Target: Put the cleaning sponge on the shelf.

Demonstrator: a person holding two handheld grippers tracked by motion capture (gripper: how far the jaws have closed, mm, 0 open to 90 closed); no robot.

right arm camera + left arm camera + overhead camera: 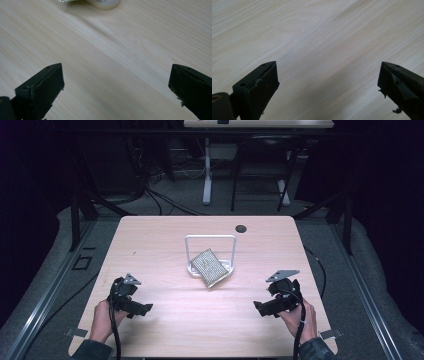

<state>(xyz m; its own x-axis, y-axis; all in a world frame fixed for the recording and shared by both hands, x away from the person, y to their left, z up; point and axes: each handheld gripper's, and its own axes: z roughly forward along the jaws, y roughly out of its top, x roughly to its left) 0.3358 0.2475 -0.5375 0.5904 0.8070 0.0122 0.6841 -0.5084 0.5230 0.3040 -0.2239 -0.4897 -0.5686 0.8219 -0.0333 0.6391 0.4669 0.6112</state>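
Sponge (pixel 209 267) leans on white rack (pixel 210 240), no readable label; left claw (pixel 146 308), right claw (pixel 258 308) wide open, empty.

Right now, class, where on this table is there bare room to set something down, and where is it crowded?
Bare wood lies between the left gripper and right gripper, in front of the glittery pouch. Both side strips of the table beside the white stand are free too. The centre, around stand and pouch, is crowded.
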